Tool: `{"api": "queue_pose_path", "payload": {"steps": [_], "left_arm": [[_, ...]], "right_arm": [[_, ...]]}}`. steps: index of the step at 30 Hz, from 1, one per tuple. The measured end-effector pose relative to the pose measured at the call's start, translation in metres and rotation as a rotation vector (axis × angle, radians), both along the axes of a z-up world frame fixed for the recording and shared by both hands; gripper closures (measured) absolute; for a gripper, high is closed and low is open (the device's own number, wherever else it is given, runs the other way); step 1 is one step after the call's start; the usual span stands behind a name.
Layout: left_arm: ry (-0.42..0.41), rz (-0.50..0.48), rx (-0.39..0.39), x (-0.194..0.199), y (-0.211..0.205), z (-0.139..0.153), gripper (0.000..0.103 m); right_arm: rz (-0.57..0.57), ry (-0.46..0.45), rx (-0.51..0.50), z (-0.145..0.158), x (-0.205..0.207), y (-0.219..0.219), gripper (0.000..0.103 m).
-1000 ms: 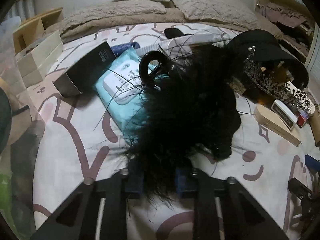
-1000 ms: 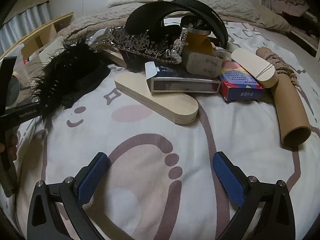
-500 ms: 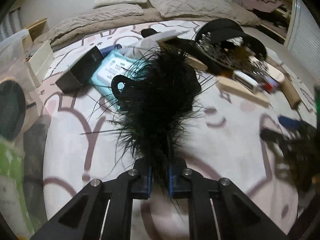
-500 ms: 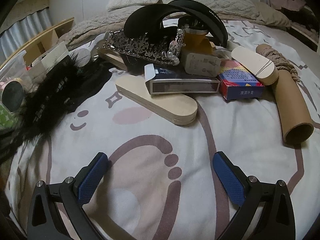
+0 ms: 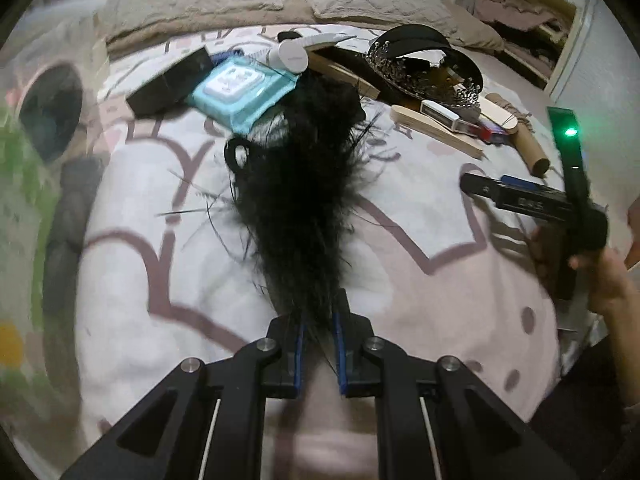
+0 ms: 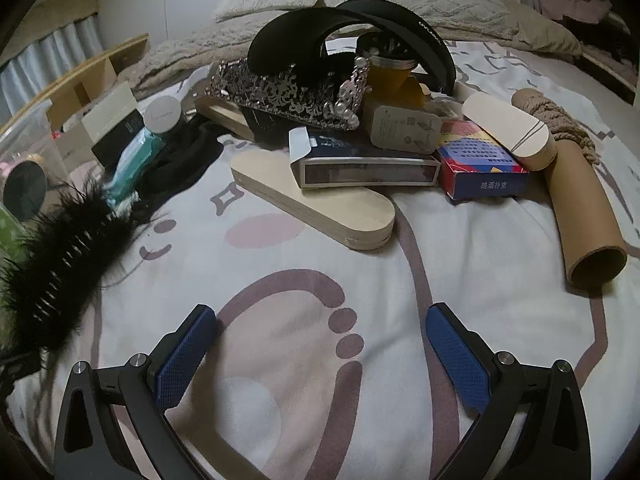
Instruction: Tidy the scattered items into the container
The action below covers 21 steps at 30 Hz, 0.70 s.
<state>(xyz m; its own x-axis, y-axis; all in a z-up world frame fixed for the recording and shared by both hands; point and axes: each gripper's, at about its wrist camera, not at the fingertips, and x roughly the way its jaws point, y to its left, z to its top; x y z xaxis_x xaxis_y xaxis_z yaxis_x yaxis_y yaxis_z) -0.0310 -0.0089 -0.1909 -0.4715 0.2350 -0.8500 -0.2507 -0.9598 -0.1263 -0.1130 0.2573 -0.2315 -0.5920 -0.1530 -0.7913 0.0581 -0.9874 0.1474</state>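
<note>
A black feathered hair piece (image 5: 296,196) hangs over the bed, and my left gripper (image 5: 319,336) is shut on its lower end. In the right wrist view the same feathered piece (image 6: 60,264) shows at the left edge, lifted off the sheet. My right gripper (image 6: 320,344) stands open above bare sheet, nothing between its blue pads (image 6: 456,356). A clear plastic container (image 5: 36,128) with a round dark item and green things inside sits blurred at the left. Scattered items remain on the bed: a silver tiara (image 6: 296,92), a wooden board (image 6: 320,208), a red and blue card box (image 6: 480,168).
A teal wipes pack (image 5: 240,88), a black box (image 5: 168,80) and a white round case (image 5: 288,56) lie at the back left. A cardboard tube (image 6: 588,216), a black curved band (image 6: 360,24) and an amber jar (image 6: 392,76) lie to the right. A person's hand (image 5: 608,276) holds the other gripper.
My left gripper has drawn back and to the left with the feathered piece, lifting it off the wipes pack and the sheet. The right gripper has stayed where it was.
</note>
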Motion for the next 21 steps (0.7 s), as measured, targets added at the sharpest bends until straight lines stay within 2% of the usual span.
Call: {"api": "queue_pose_path", "payload": {"steps": [6,9,11,12,13,14,17,18,20,21], "left_arm": [[0.025,0.001,0.004,0.013,0.004,-0.003,0.091],[0.065,0.025,0.002,0.014,0.002,0.001,0.09],[0.09,0.037,-0.013,0.014,-0.001,0.003,0.075],[0.101,0.043,-0.016,0.015,-0.002,0.004,0.055],[0.116,0.049,-0.014,0.016,-0.004,0.005,0.043],[0.125,0.051,-0.009,0.016,-0.006,0.005,0.041],[0.124,0.059,-0.015,0.015,-0.011,0.004,0.036],[0.122,0.07,-0.019,0.014,-0.013,0.003,0.03],[0.117,0.092,-0.027,0.012,-0.016,0.0,0.024],[0.115,0.097,-0.029,0.011,-0.017,0.0,0.023]], "right_arm": [[0.0,-0.009,0.012,0.001,0.0,0.0,0.0],[0.005,-0.026,0.017,0.006,-0.005,0.001,0.0],[0.014,-0.039,-0.006,0.006,-0.011,0.004,0.0],[0.017,-0.045,-0.017,0.006,-0.015,0.007,0.0],[0.02,-0.048,-0.026,0.007,-0.018,0.009,0.0],[0.023,-0.047,-0.029,0.009,-0.02,0.01,0.001],[0.051,-0.054,0.01,0.011,-0.033,0.009,0.014],[0.06,-0.056,0.031,0.012,-0.038,0.009,0.018],[0.075,-0.05,0.11,0.013,-0.047,0.007,0.02],[0.082,-0.059,0.108,0.012,-0.052,0.009,0.02]]}}
